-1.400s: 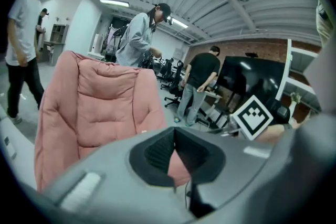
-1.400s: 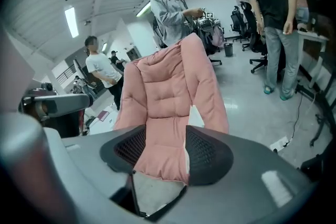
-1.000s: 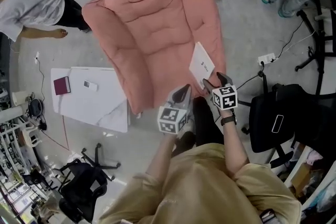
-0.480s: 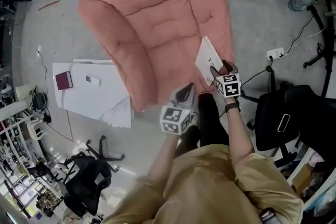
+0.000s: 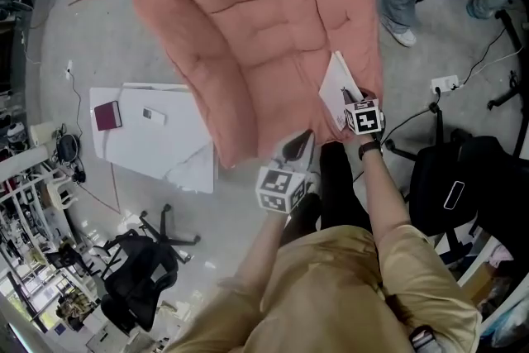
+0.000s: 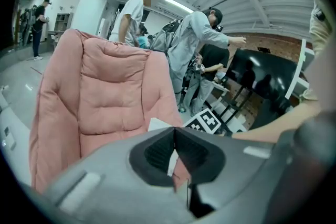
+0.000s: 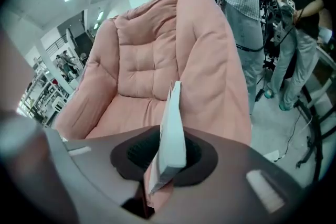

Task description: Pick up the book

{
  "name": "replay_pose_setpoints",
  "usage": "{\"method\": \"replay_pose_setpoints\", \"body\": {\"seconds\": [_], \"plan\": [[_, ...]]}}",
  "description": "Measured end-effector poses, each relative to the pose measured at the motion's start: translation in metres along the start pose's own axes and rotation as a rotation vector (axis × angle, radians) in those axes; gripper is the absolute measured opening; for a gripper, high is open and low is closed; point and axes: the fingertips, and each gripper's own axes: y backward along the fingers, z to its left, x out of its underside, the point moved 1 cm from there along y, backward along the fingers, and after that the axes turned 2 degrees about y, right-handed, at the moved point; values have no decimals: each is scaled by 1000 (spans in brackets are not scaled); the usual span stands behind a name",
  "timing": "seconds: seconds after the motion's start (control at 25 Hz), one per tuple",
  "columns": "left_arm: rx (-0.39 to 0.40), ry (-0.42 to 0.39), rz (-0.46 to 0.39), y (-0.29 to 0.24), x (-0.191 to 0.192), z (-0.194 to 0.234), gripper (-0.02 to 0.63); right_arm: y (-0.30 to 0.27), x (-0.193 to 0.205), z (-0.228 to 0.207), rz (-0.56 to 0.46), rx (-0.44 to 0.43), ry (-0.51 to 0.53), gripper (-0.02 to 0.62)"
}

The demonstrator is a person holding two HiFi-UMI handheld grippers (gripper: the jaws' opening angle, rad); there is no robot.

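- The step in hand is, in my judgement, the grasp itself. The right claw (image 5: 350,107) has just been closing, and it is now pinching the white book (image 5: 338,80) between its pads.
- In the right gripper view the book is showing edge-on. It is rising upright out of the jaws, with one pad pressing on each cover near its lower end.
- The book is sitting at the arm cushion of the pink armchair (image 5: 248,29), on the side of the person's right hand. Whether it is resting on the cushion or is already clear of it, I cannot tell.
- The left claw (image 5: 301,141) is hanging just in front of the seat's front edge. Its jaws are meeting with nothing between them, so it is taking no part in the grip.
- The hold is looking made, but the lift is not yet done, so I am placing the task at about its middle.
- The next move is calling for a steady lift, up and away from the cushion, with the grip kept firm.
- Because the claw is gripping only the lower end, the tall free part may be swinging or bending over. A thin book may also be slipping out, so a slow rise with a quiet wrist seems the safer way.
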Motion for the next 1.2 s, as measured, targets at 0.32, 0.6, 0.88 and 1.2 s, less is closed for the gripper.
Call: {"method": "replay_pose_setpoints", "body": {"seconds": [0.32, 0.6, 0.88, 1.2], "plan": [[9, -24, -68, 27, -15, -17, 3, 49, 2, 41, -46, -47, -38, 49], [14, -31, -216, 65, -55, -47, 3, 139, -1, 78, -119, -37, -32, 48], [53, -67, -298, 125, -70, -87, 3, 240, -18, 125, -241, -30, -48, 48], [63, -171, -425, 188, -95, -128, 3, 363, -67, 170, -517, 0, 72, 48]]}}
